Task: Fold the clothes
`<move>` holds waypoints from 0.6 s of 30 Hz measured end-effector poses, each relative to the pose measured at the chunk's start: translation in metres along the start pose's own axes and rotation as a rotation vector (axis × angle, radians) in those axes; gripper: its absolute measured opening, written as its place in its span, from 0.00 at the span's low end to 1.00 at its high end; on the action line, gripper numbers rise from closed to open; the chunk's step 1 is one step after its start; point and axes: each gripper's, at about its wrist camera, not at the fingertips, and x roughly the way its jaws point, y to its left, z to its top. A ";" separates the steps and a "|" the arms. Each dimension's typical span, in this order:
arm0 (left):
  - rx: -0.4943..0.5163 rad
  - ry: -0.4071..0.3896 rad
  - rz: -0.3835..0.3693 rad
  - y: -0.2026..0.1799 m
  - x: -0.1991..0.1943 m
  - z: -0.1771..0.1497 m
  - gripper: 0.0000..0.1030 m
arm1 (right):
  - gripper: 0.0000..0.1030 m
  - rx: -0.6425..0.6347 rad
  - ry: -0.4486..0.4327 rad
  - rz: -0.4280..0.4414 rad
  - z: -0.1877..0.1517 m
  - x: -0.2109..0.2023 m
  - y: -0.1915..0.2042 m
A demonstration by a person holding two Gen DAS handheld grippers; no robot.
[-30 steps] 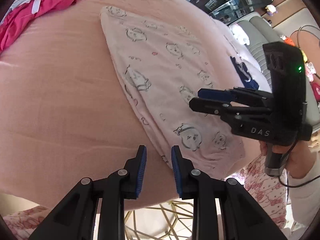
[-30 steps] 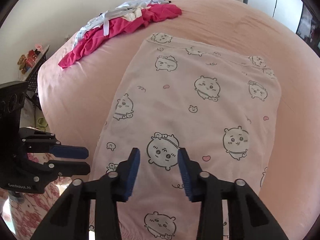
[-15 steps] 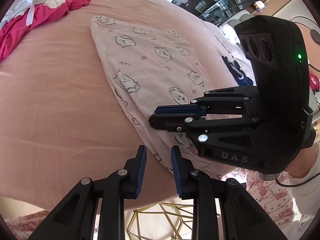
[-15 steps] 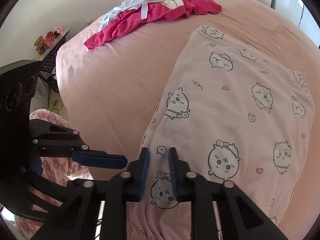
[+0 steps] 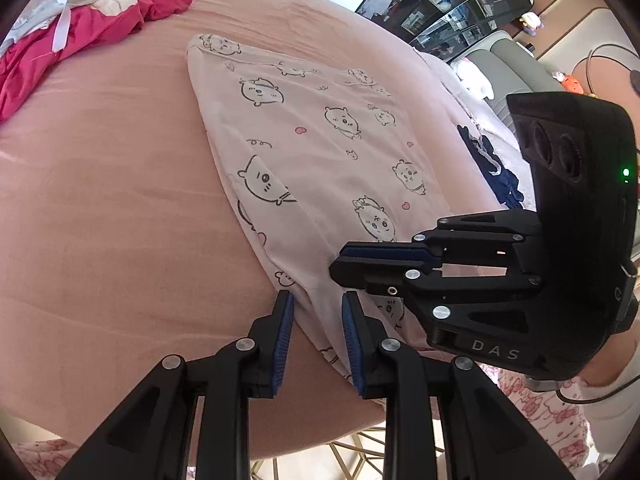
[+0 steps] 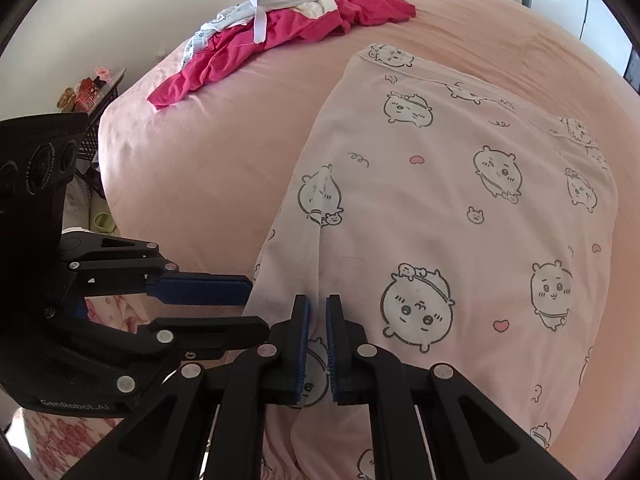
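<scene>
Right wrist view: right gripper (image 6: 318, 312) pinches the printed garment (image 6: 460, 216) near its edge—left gripper (image 5: 316, 312) gapes (fold unfinished; pink pile (image 6: 280, 28) waits).

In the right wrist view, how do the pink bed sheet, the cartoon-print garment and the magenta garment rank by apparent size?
1. pink bed sheet
2. cartoon-print garment, nearer the camera
3. magenta garment, farther away, so its true size is unsure

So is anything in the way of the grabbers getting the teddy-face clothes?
Nothing visible. The printed garment lies flat on the pink bed. The right gripper is already pinching its near edge, and the left gripper straddles that edge beside it.
</scene>
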 end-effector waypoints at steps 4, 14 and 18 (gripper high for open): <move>0.003 -0.031 -0.019 -0.001 -0.006 0.000 0.07 | 0.07 0.015 -0.014 0.002 -0.002 -0.006 -0.004; 0.006 -0.024 0.051 -0.007 -0.004 -0.001 0.05 | 0.07 0.018 -0.005 -0.089 -0.017 -0.010 -0.018; -0.045 -0.023 0.065 0.000 -0.003 -0.002 0.07 | 0.07 0.029 -0.010 -0.084 -0.017 -0.010 -0.019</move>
